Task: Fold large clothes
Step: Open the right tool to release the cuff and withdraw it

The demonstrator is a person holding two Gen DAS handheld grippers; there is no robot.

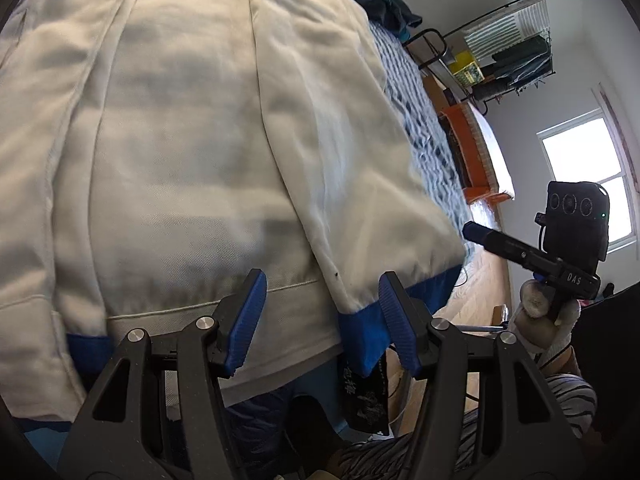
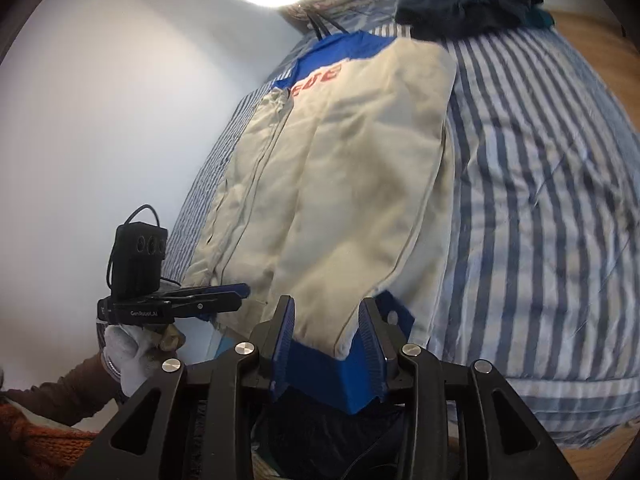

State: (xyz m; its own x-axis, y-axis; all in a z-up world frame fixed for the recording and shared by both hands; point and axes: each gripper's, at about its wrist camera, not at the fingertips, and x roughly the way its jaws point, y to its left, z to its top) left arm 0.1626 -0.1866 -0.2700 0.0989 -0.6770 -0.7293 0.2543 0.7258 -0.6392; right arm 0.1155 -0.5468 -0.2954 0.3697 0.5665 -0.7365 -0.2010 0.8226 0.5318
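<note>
Left wrist view: left gripper (image 1: 322,322) jaws apart over cream jacket (image 1: 180,140) hem, nothing pinched. Right gripper (image 2: 327,334) jaws parted around blue cuff (image 2: 320,364), pads not pressing. Jacket flat on striped bedding (image 2: 540,200), dark clothes (image 2: 468,8) beyond.

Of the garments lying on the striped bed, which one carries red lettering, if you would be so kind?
The cream jacket with blue trim carries it, on its blue upper panel; the dark crumpled garment beyond it shows no lettering.
</note>
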